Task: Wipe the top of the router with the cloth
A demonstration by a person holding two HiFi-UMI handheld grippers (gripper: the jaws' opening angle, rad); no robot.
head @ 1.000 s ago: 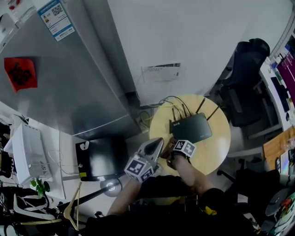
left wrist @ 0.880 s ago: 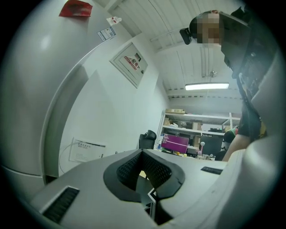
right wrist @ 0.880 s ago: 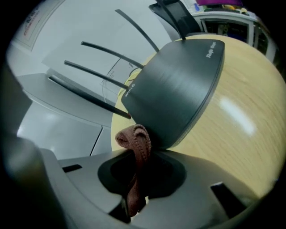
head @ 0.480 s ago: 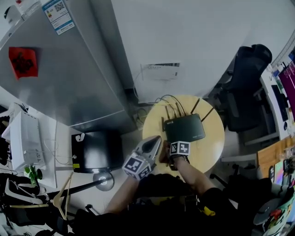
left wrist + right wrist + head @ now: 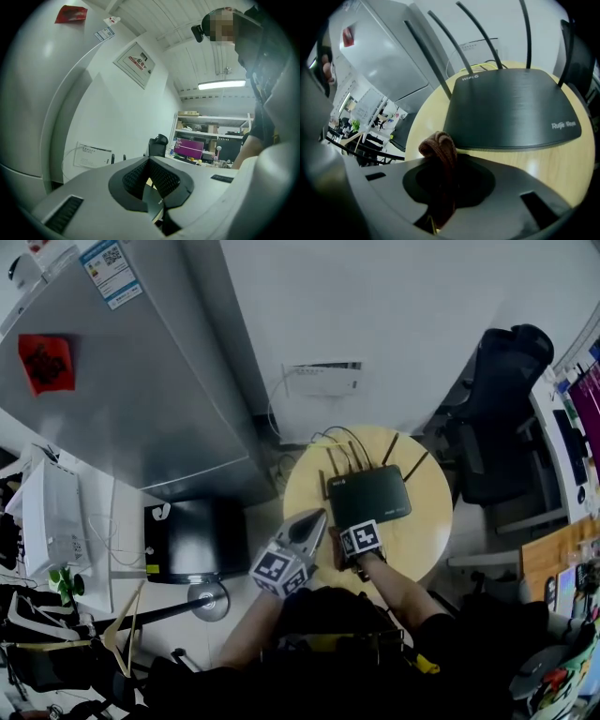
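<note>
Change: almost nothing; against the earlier head view, the right hand-held gripper [image 5: 445, 164] stays at the router's near edge, and only the camera has drifted.
Right hand-held gripper: clenched on the brown cloth [image 5: 438, 146], which bunches in a fold above its jaws.
Router: the black router [image 5: 511, 108] lies flat on the round wooden desk [image 5: 424, 129], directly ahead of the right hand-held gripper and just beyond the cloth. Its antennas [image 5: 440, 51] rise along the far edge.
Cloth contact: the fold sits at the router's near left corner, but I cannot tell whether it touches the top.
Left hand-held gripper: the left hand-held gripper [image 5: 151, 161] has its jaws together on nothing. It hangs beside the right one, off the desk's edge, likely parked to keep clear.
Why held so: gripping the cloth bunched leaves a soft pad leading, so the jaws themselves need not scrape the casing.
Stage: wiping seems barely begun.
Next move: it probably calls for a push away from the gripper, stopping short of the antennas.
</note>
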